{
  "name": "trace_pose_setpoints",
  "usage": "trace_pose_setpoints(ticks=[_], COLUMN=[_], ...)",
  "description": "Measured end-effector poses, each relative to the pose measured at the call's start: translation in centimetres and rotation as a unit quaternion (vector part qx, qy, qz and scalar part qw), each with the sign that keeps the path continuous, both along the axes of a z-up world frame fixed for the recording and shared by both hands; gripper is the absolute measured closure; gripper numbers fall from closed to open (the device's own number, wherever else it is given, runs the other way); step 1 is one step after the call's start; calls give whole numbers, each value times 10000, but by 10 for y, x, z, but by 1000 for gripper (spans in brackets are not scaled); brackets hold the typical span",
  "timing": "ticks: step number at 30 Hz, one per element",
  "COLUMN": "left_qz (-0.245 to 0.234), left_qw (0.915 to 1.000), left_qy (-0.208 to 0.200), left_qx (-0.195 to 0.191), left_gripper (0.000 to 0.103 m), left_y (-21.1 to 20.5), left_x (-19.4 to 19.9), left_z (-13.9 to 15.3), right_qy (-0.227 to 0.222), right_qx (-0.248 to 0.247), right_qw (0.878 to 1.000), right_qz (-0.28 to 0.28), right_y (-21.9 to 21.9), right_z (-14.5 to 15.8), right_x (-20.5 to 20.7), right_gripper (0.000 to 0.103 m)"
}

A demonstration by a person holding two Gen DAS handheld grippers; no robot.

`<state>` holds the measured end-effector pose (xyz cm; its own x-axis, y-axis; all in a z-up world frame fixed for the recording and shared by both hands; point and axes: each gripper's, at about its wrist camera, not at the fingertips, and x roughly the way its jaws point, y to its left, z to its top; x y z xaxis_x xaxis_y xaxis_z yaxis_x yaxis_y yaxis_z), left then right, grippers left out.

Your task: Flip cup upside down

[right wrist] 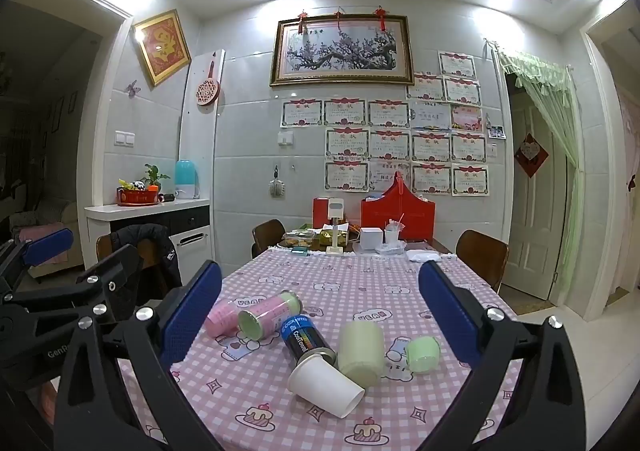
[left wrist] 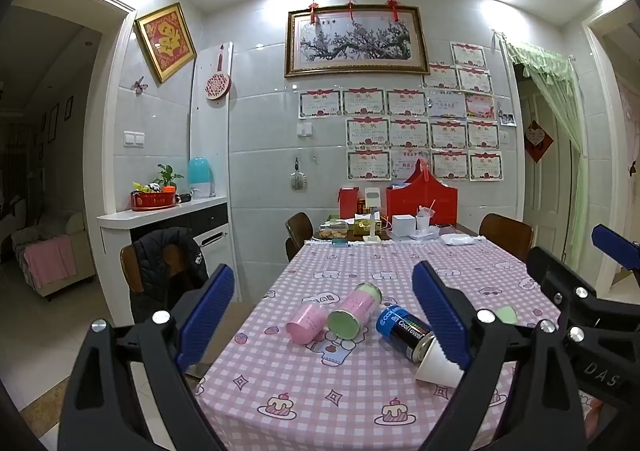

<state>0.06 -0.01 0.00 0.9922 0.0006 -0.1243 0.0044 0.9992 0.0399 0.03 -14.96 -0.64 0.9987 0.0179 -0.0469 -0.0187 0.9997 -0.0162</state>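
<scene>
A white paper cup (right wrist: 326, 387) lies on its side on the pink checked tablecloth (right wrist: 280, 403), mouth toward me; in the left wrist view its part (left wrist: 438, 365) shows behind my right finger. My right gripper (right wrist: 320, 315) is open and empty, held above and short of the cup. My left gripper (left wrist: 324, 315) is open and empty, to the left of the cup, over the table's near left part. A pale green cup (right wrist: 360, 353) and a small green cup (right wrist: 423, 354) lie beside the white one.
A dark blue can (right wrist: 306, 341), a pink-and-green can (right wrist: 270, 313) and a pink cup (right wrist: 224, 317) lie left of the white cup. Boxes, red bags (right wrist: 400, 219) and clutter stand at the table's far end. Chairs (right wrist: 482, 255) stand around the table.
</scene>
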Motion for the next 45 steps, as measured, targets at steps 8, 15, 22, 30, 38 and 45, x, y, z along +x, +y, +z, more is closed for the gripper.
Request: trace_pose_setpoints(ticks=[8,15,22,30,38,45], left_qz=[-2,-4,-2,-2,-3,-5], left_qw=[10000,10000,10000,10000,10000,10000], left_qy=[-21,-34,-37,-35,-36,-26], left_qx=[4,-6,-9,-4,-1,0], left_gripper=[14,14,14,14,14,14], left_y=[-1,0,0,0,0,0], left_x=[1,0,0,0,0,0], left_z=[0,0,0,0,0,0], right_qy=[26,22,33,39,44,56], right_qx=[1,1,7,9,11,15], right_qw=[10000,10000,10000,10000,10000,10000], right_qz=[5,7,8,6,6,6], right_y=[0,0,0,0,2,2], right_z=[-1,0,0,0,1,-1], right_x=[1,0,0,1,3,4], right_gripper=[8,8,8,8,8,8])
